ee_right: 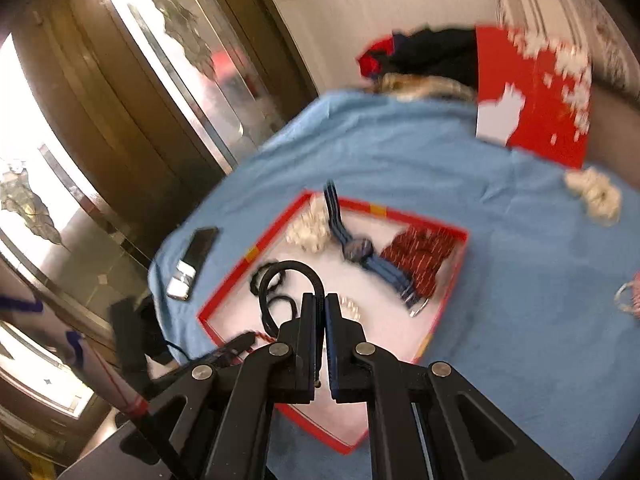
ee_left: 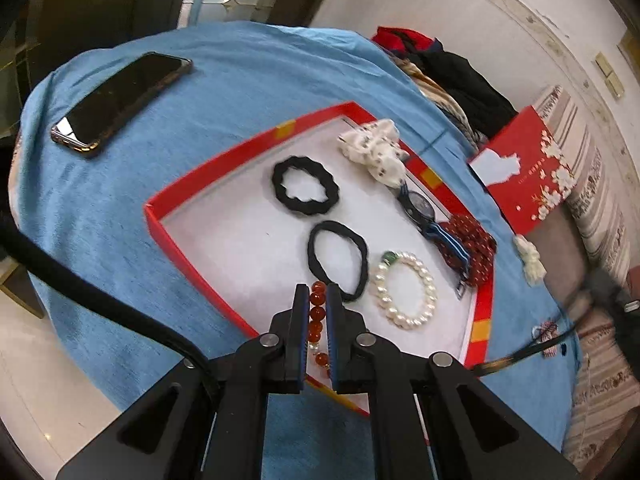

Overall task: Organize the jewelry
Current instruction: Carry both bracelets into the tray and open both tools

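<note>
A red-rimmed white tray (ee_left: pixel 192 184) lies on a blue cloth. In it lie a wavy black scrunchie (ee_left: pixel 305 185), a thin black hair tie (ee_left: pixel 338 260), a pearl bracelet (ee_left: pixel 404 290), a white spotted scrunchie (ee_left: pixel 376 152), a blue-strapped watch (ee_left: pixel 422 206) and dark red beads (ee_left: pixel 476 246). My left gripper (ee_left: pixel 318 296) is shut on an amber bead bracelet (ee_left: pixel 317 314) over the tray's near edge. My right gripper (ee_right: pixel 319 304) is shut on a black hair tie (ee_right: pixel 280 276), held above the tray (ee_right: pixel 448 292).
A black phone (ee_left: pixel 120 98) lies on the cloth left of the tray. A red box lid (ee_left: pixel 528 160) and piled clothes (ee_left: pixel 448 68) sit at the right. A white scrunchie (ee_right: pixel 594 196) and a small item (ee_right: pixel 628 296) lie on the cloth.
</note>
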